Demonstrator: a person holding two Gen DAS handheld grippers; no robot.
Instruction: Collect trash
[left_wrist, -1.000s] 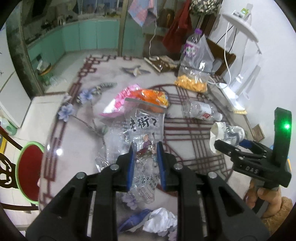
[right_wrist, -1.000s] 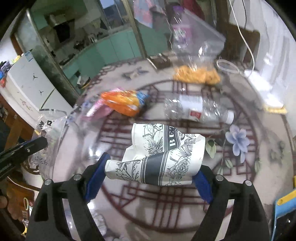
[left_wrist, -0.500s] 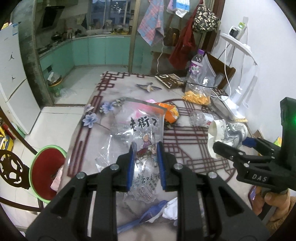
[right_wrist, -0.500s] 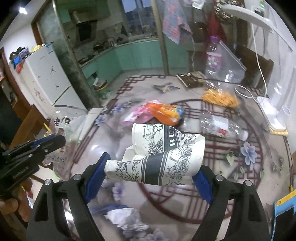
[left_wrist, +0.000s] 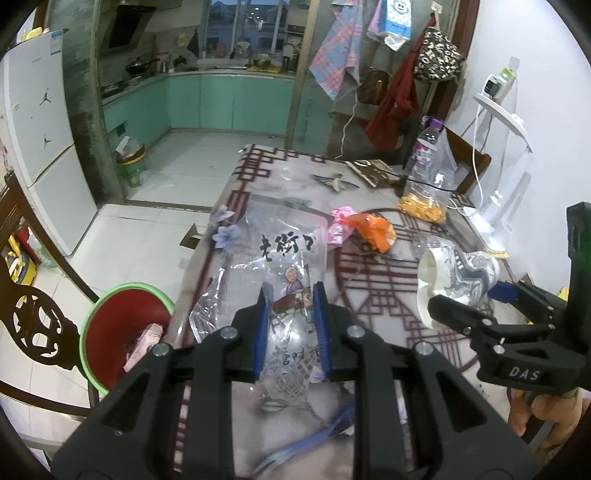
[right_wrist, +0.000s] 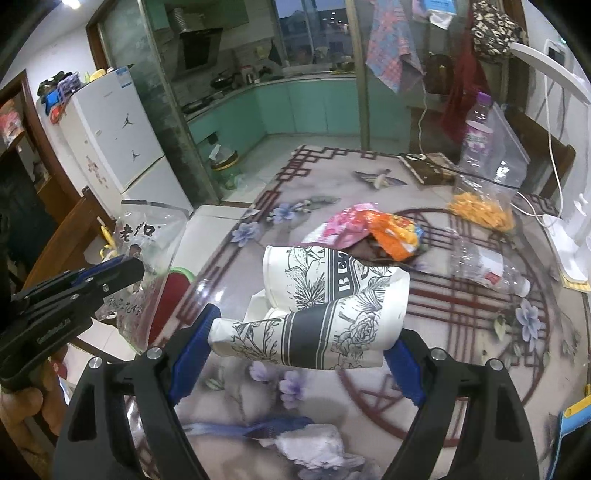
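Trash fills both grippers above the table (right_wrist: 461, 373). The left gripper (left_wrist: 290, 310) has its fingers (left_wrist: 260, 332) nearly closed, pinching a clear printed bag (left_wrist: 288, 258) that hangs over the table's left edge. The right gripper (right_wrist: 297, 343) has its fingers (right_wrist: 188, 354) spread wide, clamped on the 2 ends of a crushed paper cup (right_wrist: 325, 306) held crosswise above the near part of the table. On the floor below the left edge stands a green-rimmed red bin (left_wrist: 122, 332). Near the table's middle lie an orange wrapper (right_wrist: 397, 236) touching a pink wrapper (right_wrist: 343, 225), with an empty bottle (right_wrist: 487, 266) on its side just beside them toward the right edge. A crumpled tissue (right_wrist: 314, 446) and a blue strip (right_wrist: 258, 430) lie at the near edge.
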